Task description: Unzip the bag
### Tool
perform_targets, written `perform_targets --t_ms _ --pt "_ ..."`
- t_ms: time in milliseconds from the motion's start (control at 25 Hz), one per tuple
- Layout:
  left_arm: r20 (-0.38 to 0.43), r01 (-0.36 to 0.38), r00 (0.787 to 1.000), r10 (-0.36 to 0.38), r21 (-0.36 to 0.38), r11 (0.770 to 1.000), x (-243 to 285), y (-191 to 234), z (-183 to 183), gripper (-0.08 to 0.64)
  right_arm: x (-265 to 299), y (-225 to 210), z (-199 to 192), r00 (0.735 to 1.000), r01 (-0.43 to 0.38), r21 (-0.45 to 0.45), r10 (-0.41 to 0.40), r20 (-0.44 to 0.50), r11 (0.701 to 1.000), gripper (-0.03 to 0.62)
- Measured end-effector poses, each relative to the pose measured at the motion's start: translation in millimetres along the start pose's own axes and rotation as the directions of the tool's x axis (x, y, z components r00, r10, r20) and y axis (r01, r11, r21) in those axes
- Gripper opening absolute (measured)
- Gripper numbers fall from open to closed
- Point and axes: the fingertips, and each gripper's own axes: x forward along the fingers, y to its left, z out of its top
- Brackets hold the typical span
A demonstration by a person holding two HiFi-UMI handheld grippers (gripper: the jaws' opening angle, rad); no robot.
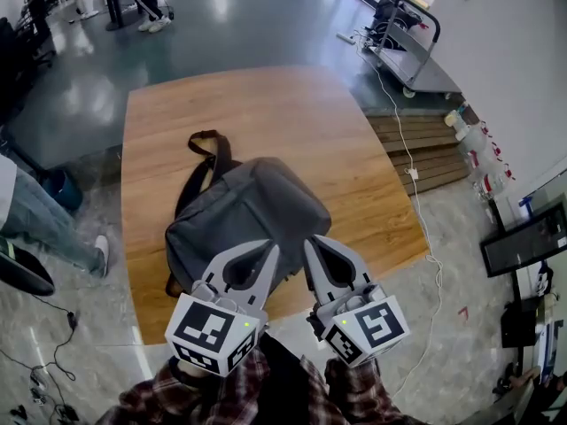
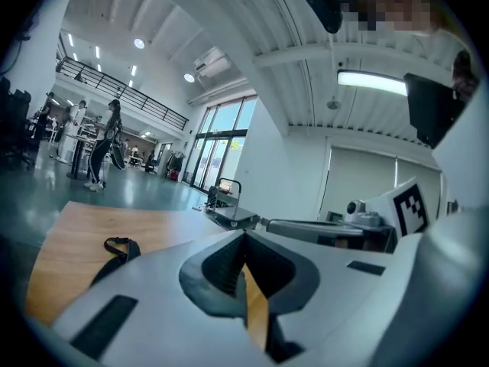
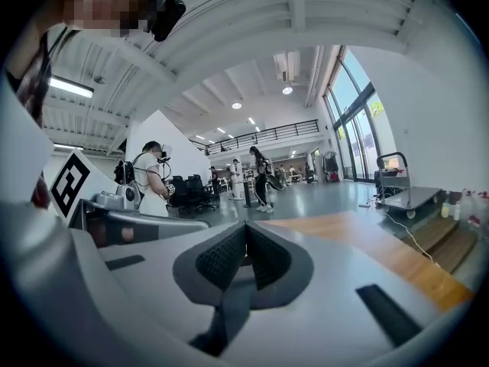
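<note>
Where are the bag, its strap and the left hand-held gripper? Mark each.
bag (image 1: 257,209): head view, middle of its grey body.
strap (image 1: 221,156): head view, near its looped end.
left hand-held gripper (image 1: 272,249): head view, its closed tips.

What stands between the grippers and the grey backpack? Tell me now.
Nothing visible. The left gripper and right gripper, jaws shut and empty, hover by the near edge of the grey fabric backpack on the wooden table.
</note>
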Motion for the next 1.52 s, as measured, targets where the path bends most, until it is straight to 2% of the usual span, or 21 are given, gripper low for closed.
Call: perform_targets --t_ms 160,280,440,600,760,960,1040,1160,1280,1320,1400,1520 --pt "-0.118 -0.016 0.993 0.016 0.001 1.000 19.1 11.9 -48.8 0.009 0.2 -16.0 -33.4 0.997 0.044 0.034 -0.042 -0.065 0.998 0.011" --pt "-0.221 -0.039 0.974 0.041 0.012 0.999 33.0 25.6 -97.6 0.009 -1.8 -28.0 -78.3 0.987 0.079 0.087 -0.066 -0.145 0.993 0.011" --pt "-0.362 -0.049 0.930 0.065 0.054 0.997 43.1 42.2 -164.2 0.009 -4.7 -39.5 -145.4 0.963 0.130 0.159 -0.086 -0.256 0.979 0.011" --pt "-0.467 -0.058 0.880 0.082 0.065 0.996 51.3 58.0 -222.5 0.009 -3.3 -47.9 -200.0 0.938 0.165 0.209 -0.088 -0.334 0.964 0.011" --pt "-0.544 -0.058 0.834 0.093 0.082 0.995 56.1 68.1 -275.2 0.009 -2.8 -50.9 -243.7 0.917 0.183 0.227 -0.083 -0.389 0.957 0.011" --pt "-0.553 -0.058 0.829 0.084 0.065 0.996 62.8 73.3 -295.0 0.009 2.6 -50.9 -283.9 0.883 0.168 0.198 -0.058 -0.467 0.966 0.011" --pt "-0.554 -0.054 0.830 0.073 0.050 0.997 63.5 73.1 -295.5 0.009 2.8 -50.4 -297.9 0.862 0.160 0.169 -0.054 -0.504 0.972 0.011" --pt "-0.552 -0.053 0.831 0.068 0.044 0.998 64.0 73.5 -296.0 0.009 3.5 -51.8 -317.3 0.819 0.135 0.074 -0.070 -0.570 0.988 0.012" --pt "-0.550 -0.052 0.833 0.067 0.042 0.998 63.8 74.9 -297.1 0.009 8.8 -51.6 -332.8 0.777 0.074 -0.027 -0.074 -0.626 0.997 0.022" --pt "-0.550 -0.052 0.833 0.065 0.039 0.998 63.7 75.3 -297.4 0.009 11.4 -50.7 -336.7 0.763 0.047 -0.053 -0.070 -0.642 0.997 0.049" --pt "-0.551 -0.051 0.832 0.060 0.032 0.998 63.5 75.5 -297.6 0.009 16.9 -48.3 -341.9 0.741 -0.005 -0.108 -0.069 -0.668 0.994 0.077" --pt "-0.554 -0.049 0.831 0.056 0.027 0.998 63.7 74.8 -297.8 0.009 25.6 -45.9 -343.0 0.727 -0.072 -0.236 -0.111 -0.678 0.969 0.078"
